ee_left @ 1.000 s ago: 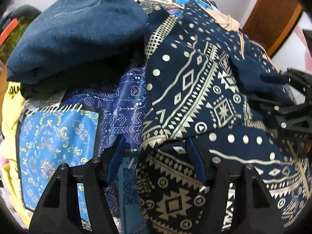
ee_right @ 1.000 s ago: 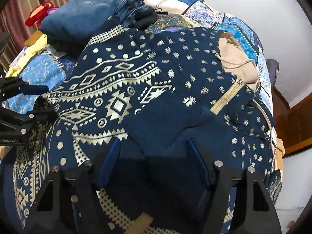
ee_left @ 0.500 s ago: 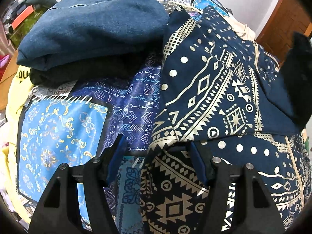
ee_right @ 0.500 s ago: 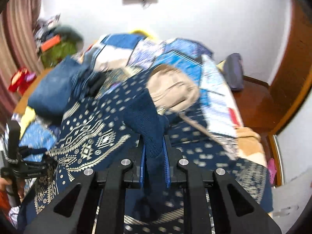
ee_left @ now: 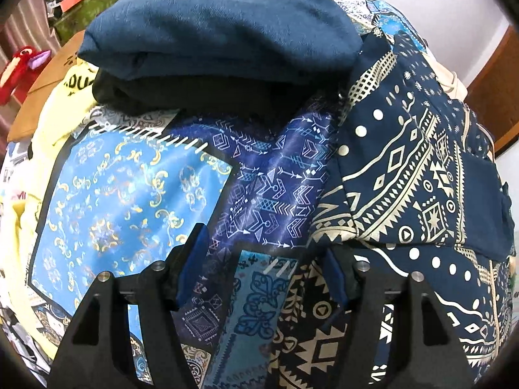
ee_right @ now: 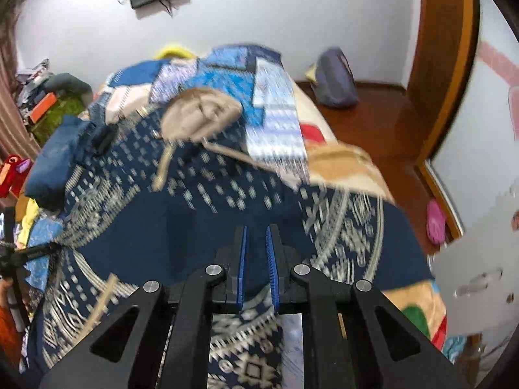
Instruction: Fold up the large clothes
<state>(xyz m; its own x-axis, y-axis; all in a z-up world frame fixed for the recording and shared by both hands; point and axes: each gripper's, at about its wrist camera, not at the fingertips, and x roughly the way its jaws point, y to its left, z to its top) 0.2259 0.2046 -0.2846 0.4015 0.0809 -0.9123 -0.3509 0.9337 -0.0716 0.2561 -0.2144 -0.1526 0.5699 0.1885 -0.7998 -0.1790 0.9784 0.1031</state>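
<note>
Gripping a fold of the navy hoodie [ee_right: 201,214], the right gripper [ee_right: 257,253] has its blue pads nearly together with the dark cloth pinched between them. The hoodie sprawls across the quilt [ee_left: 129,194], its tan hood [ee_right: 201,113] lying at the far end. The left gripper [ee_left: 262,269] hangs over the hoodie's edge, jaws wide apart, nothing pinched; its right finger [ee_left: 337,278] sits over patterned cloth, the left over quilt. A folded blue garment [ee_left: 220,22] sits stacked behind, touching the hoodie.
</note>
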